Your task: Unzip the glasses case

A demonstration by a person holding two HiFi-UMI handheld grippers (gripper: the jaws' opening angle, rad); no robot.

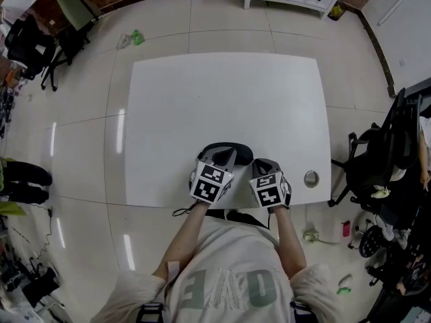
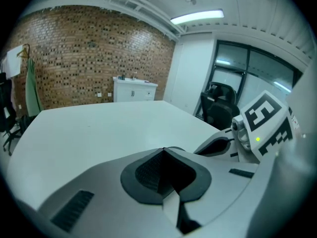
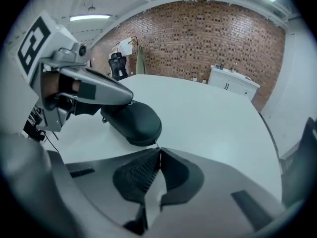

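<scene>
The white tabletop (image 1: pixel 222 93) carries the dark glasses case (image 3: pixel 133 120) near its front edge. The left gripper (image 2: pixel 163 151) rests on the case, jaws closed and seemingly empty. The right gripper (image 3: pixel 157 152) has its jaws pinched on what looks like the zip pull (image 3: pixel 155 146). If poorly pinned, the case could drag along, or the thin pull could slip out. Nothing stands in the way.

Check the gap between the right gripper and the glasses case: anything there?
Right gripper view: hardly any gap. Just a thin sliver, likely the zipper pull, runs from the glasses case to the right gripper, whose jaws are shut.

Glasses case (image 3: pixel 133 120) black; table (image 1: pixel 222 93) white; wall (image 2: pixel 89 53) red-brown brick; floor (image 1: pixel 81 147) cream tile.
</scene>
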